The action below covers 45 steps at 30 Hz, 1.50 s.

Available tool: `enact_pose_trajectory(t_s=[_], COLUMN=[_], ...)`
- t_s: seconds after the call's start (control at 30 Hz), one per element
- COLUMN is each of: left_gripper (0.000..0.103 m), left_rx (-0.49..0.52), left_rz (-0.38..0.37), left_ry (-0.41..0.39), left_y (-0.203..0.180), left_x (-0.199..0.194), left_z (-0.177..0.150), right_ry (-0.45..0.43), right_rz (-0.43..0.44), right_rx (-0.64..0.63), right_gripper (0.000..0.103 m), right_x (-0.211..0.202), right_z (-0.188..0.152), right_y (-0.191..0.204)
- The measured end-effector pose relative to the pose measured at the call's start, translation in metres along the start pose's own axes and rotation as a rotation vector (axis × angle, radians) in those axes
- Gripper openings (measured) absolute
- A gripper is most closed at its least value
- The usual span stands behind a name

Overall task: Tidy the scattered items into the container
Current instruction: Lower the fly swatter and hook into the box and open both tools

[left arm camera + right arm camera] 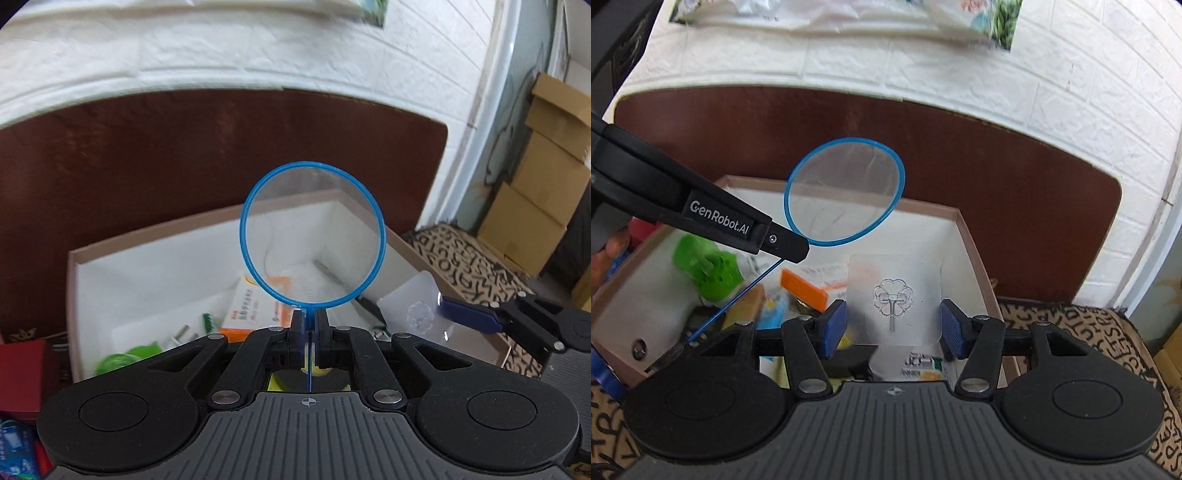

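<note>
My left gripper (309, 325) is shut on the thin handle of a blue-rimmed round mesh skimmer (312, 232), held over the open cardboard box (74, 280). The skimmer also shows in the right wrist view (845, 192), with the left gripper (798, 251) coming in from the left. My right gripper (892, 328) is open; a clear adhesive hook sheet (894, 299) lies between its blue pads (834, 325) over the box, and I cannot tell if the pads touch it. In the left wrist view the sheet (410, 299) sits by the right gripper's pad (467, 314).
The box (971, 240) holds a green plastic piece (705, 269), an orange-and-white medicine box (809, 288) and other small items. It rests on a letter-patterned cloth (1108, 332) before a brown headboard (960, 155). Stacked cartons (535, 177) stand at the right. A red box (26, 373) lies left.
</note>
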<state>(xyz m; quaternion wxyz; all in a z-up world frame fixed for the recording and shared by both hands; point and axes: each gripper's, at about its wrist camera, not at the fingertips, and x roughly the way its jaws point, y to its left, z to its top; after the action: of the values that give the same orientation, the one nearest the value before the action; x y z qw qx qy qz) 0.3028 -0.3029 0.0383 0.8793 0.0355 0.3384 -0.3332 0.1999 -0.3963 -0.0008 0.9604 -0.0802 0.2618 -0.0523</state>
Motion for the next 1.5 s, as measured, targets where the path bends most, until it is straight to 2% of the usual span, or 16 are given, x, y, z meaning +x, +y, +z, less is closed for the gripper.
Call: enact_pose_trajectory(t_s=[0.23, 0.3, 0.33, 0.37, 0.4, 0.43, 0.5, 0.6, 0.7, 1.1, 1.27, 1.5], left_gripper=[0.001, 0.031, 0.042, 0.072, 0.096, 0.101, 0.102, 0.103, 0.103, 0.103, 0.103, 0.103], left_rx=[0.019, 0.005, -0.006, -0.017, -0.030, -0.042, -0.048, -0.064, -0.090, -0.138, -0.132, -0.155], left_rz=[-0.025, -0.028, -0.026, -0.022, -0.011, 0.005, 0.020, 0.015, 0.012, 0.048, 0.111, 0.098], left_ry=[0.044, 0.029, 0.004, -0.022, -0.051, -0.089, -0.140, -0.139, -0.136, -0.146, -0.105, -0.106], left_y=[-0.012, -0.011, -0.010, -0.008, -0.007, -0.005, -0.003, -0.002, -0.002, -0.012, -0.019, -0.019], left_x=[0.023, 0.022, 0.019, 0.014, 0.011, 0.005, -0.006, -0.018, -0.029, -0.062, -0.075, -0.111], left_z=[-0.003, -0.003, -0.002, -0.002, 0.001, 0.000, -0.002, -0.004, -0.012, -0.031, -0.039, -0.062], right_ry=[0.036, 0.040, 0.036, 0.025, 0.013, 0.005, -0.007, -0.018, -0.031, -0.031, -0.043, -0.048], right_rz=[-0.017, -0.014, -0.014, -0.023, -0.035, -0.040, -0.040, -0.043, -0.034, -0.013, -0.006, 0.025], right_rx=[0.009, -0.003, -0.013, -0.020, -0.028, -0.036, -0.041, -0.044, -0.053, -0.050, -0.013, -0.006], right_gripper=[0.061, 0.064, 0.068, 0.079, 0.082, 0.083, 0.090, 0.099, 0.102, 0.102, 0.102, 0.103], right_x=[0.010, 0.012, 0.012, 0.011, 0.010, 0.008, 0.004, -0.003, -0.012, -0.043, -0.061, -0.086], right_z=[-0.008, -0.007, -0.007, -0.007, -0.007, -0.008, -0.009, -0.012, -0.014, -0.015, -0.015, -0.022], right_y=[-0.008, -0.006, -0.005, -0.004, -0.004, -0.002, 0.000, 0.004, 0.009, 0.022, 0.027, 0.045])
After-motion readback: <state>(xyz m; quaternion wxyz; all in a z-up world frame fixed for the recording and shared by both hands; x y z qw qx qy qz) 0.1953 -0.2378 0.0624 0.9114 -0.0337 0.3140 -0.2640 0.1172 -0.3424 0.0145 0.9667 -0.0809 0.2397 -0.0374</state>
